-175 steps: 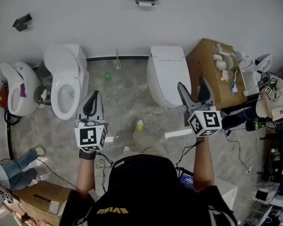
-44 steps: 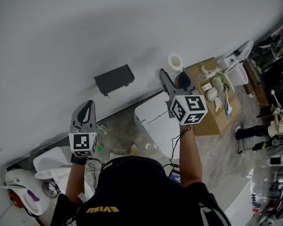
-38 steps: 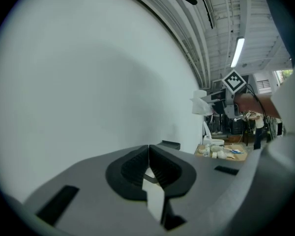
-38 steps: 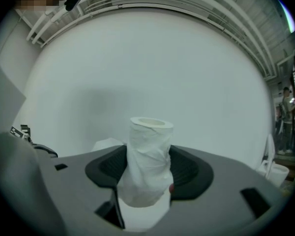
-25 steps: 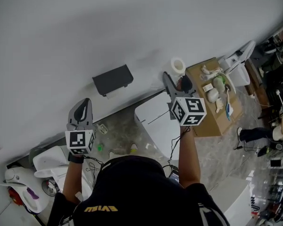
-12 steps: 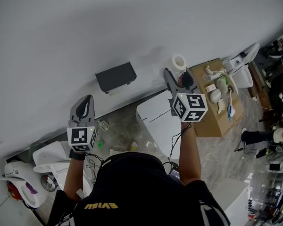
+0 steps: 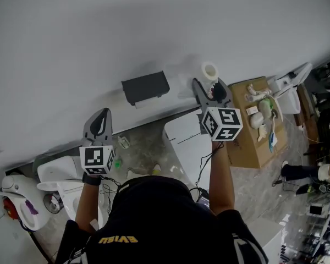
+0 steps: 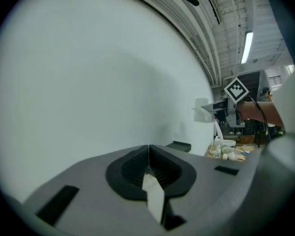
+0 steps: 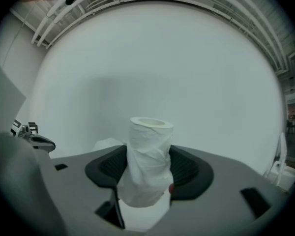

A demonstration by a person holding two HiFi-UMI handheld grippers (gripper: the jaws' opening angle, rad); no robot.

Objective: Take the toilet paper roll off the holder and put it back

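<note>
Toilet paper roll (image 7: 209, 70) gripped by right tongs (image 7: 209, 88), left tongs (image 7: 100, 120) clenched empty, wall holder (image 7: 146, 87) between

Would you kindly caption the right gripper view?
Right tool clamps an upright toilet paper roll before a white wall.

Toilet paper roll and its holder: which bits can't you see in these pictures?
Toilet paper roll, lower end: right gripper view, sunk between the jaws that clamp it.
Holder, its inside: head view, covered by its dark top.
Holder again: left gripper view, a tiny dark sliver just above the left gripper, too small for detail.
</note>
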